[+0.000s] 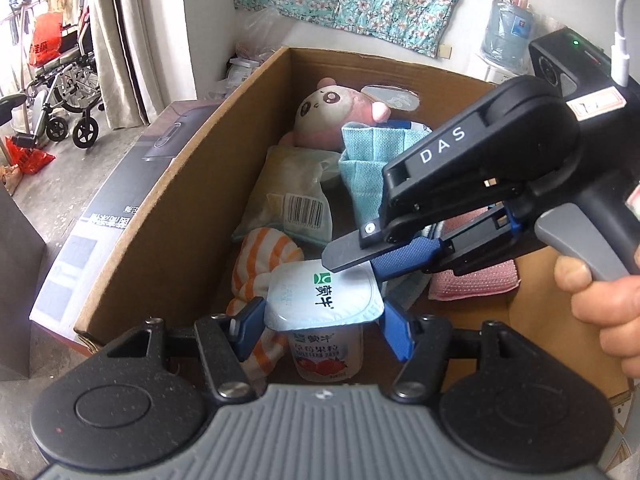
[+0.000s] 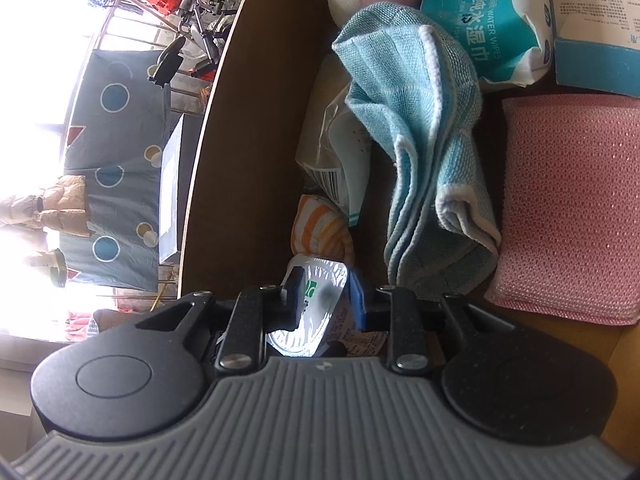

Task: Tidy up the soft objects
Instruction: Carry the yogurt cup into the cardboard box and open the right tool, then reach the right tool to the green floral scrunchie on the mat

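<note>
A white yogurt cup (image 1: 324, 304) with a foil lid stands low in the cardboard box (image 1: 192, 184), and my left gripper (image 1: 324, 328) is shut on its rim with the blue pads on both sides. My right gripper (image 1: 356, 266), held by a hand (image 1: 604, 308), reaches in from the right. Its jaws stand slightly apart around the lid's edge (image 2: 316, 308), with no pad seen pressing on it. Behind the cup lie an orange striped cloth (image 1: 260, 256), a blue towel (image 1: 364, 168), a pink plush toy (image 1: 332, 116) and a pink sponge cloth (image 2: 572, 200).
A clear barcoded bag (image 1: 288, 196), a pack of wet wipes (image 2: 492, 28) and a blue-edged carton (image 2: 592, 40) also lie in the box. A dark printed carton (image 1: 120, 200) stands against the box's left wall. A wheelchair (image 1: 64, 92) stands far left.
</note>
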The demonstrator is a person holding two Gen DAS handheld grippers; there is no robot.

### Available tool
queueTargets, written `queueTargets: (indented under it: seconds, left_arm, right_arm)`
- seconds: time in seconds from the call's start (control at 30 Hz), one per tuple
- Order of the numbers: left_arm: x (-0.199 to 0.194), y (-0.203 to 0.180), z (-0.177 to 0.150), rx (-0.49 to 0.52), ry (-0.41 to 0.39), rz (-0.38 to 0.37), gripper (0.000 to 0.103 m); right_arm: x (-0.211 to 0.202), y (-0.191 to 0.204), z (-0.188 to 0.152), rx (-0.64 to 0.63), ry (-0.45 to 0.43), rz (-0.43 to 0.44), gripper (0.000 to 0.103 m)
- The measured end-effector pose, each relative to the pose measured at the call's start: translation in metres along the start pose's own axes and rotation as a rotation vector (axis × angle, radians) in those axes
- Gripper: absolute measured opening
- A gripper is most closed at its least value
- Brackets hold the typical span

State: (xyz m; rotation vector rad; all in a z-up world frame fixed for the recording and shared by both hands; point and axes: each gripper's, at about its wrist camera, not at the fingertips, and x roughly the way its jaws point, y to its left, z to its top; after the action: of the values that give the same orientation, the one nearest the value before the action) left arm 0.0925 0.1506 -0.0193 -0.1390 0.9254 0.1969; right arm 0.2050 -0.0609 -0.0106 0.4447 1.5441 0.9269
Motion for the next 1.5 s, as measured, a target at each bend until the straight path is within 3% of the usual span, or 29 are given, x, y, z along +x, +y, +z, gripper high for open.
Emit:
queueTargets:
  seconds: [0.2,0.33,0.5,0.63,0.8,0.93,1.17,1.33,1.5]
  left_arm:
    - [-0.017,-0.001,0.003,-0.01,-0.068,-0.021,0.064]
    - [-0.028,-0.007,0.007,0.003,-0.108,-0.004,0.064]
    - [-0.044,-0.018,0.006,0.013,-0.155,-0.041,0.07]
    - [-0.056,-0.034,0.006,0.036,-0.181,-0.077,0.073]
    - [-0.07,-0.064,0.005,0.069,-0.216,-0.162,0.079]
    - [-0.075,-0.094,0.001,0.115,-0.241,-0.23,0.082]
    - [-0.072,-0.156,-0.009,0.263,-0.262,-0.291,0.082]
    - [-0.068,-0.194,-0.006,0.415,-0.278,-0.312,0.082]
    - [-0.065,-0.24,-0.003,0.622,-0.32,-0.3,0.083]
  right_arm:
    - [-0.011,0.007,0.003,-0.049,-0.037,-0.021,0.052]
    - [-0.021,0.012,0.004,-0.053,-0.074,0.009,0.052]
    - [-0.054,0.015,-0.009,-0.076,-0.172,0.058,0.054]
    - [-0.099,0.008,-0.035,-0.106,-0.292,0.084,0.058]
    - [-0.162,-0.013,-0.082,-0.127,-0.458,0.042,0.063]
    - [-0.21,-0.04,-0.121,-0.119,-0.57,-0.042,0.067]
    - [-0.268,-0.09,-0.188,-0.088,-0.685,-0.245,0.071]
    - [-0.291,-0.122,-0.226,-0.084,-0.681,-0.405,0.074]
    - [-0.3,-0.139,-0.244,-0.142,-0.612,-0.589,0.079]
